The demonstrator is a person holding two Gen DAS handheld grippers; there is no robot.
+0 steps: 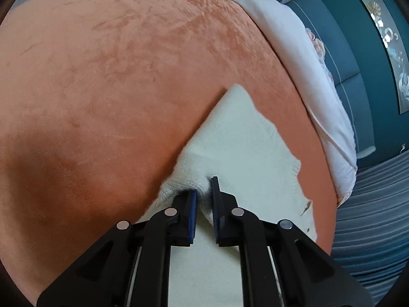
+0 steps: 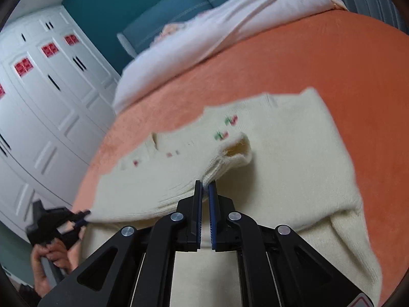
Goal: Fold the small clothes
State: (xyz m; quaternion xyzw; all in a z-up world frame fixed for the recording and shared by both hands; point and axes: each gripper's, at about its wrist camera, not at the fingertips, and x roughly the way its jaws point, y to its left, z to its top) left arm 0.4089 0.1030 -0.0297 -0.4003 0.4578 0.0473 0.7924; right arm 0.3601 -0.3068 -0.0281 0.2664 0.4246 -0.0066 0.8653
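A small cream knit sweater [image 2: 294, 153] with little red and green motifs lies on the orange bedspread [image 2: 345, 64]. My right gripper [image 2: 205, 185] is shut on a ribbed edge of the sweater, lifting a fold of it over the body. My left gripper [image 1: 204, 186] is shut on a bunched bit of the same sweater [image 1: 237, 138] at its left side. In the right wrist view the left gripper [image 2: 85, 216] shows at the lower left, pinching the sweater's corner, with the hand behind it.
A white and pink duvet [image 2: 204, 33] lies bunched at the head of the bed, against a teal headboard [image 2: 166, 7]. White wardrobe doors [image 2: 43, 89] stand left of the bed. The duvet also shows in the left wrist view [image 1: 306, 64].
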